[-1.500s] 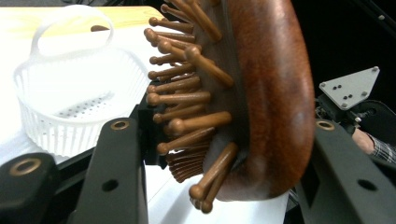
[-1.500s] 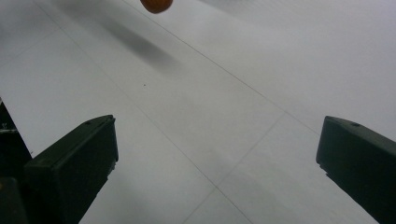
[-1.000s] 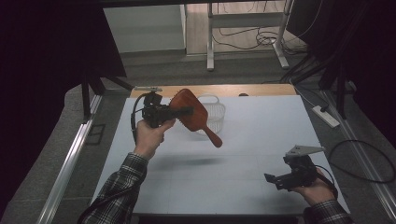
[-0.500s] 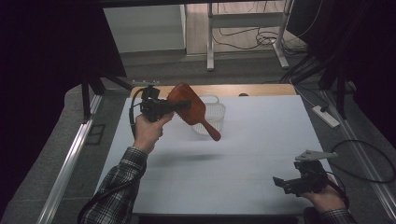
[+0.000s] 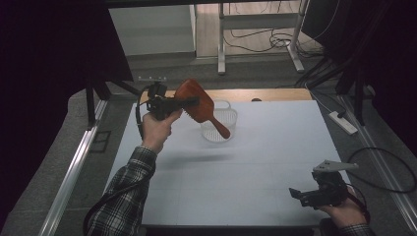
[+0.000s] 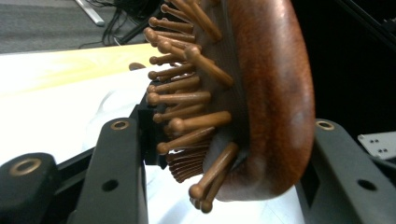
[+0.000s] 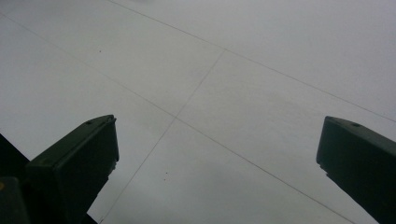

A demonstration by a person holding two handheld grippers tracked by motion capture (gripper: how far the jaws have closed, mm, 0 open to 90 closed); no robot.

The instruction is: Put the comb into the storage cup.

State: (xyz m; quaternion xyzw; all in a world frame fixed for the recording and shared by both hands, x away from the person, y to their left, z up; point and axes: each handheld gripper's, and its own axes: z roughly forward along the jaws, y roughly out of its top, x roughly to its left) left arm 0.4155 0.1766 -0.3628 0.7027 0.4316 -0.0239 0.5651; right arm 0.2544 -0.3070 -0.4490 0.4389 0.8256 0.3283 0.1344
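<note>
Now the left gripper [image 5: 189, 102], clamped on the wooden hairbrush [image 5: 199, 102], carries it above the white basket [image 5: 227, 118] just below; next, lowering it in, while the right gripper [image 5: 300, 195] idles wide open.

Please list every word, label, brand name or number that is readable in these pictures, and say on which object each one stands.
None: no readable text appears anywhere.
Wooden hairbrush: bare wood, no brand mark on the visible side.
Left gripper and right gripper: plain black, no label.
White basket and table: no lettering, only thin grid lines.
</note>
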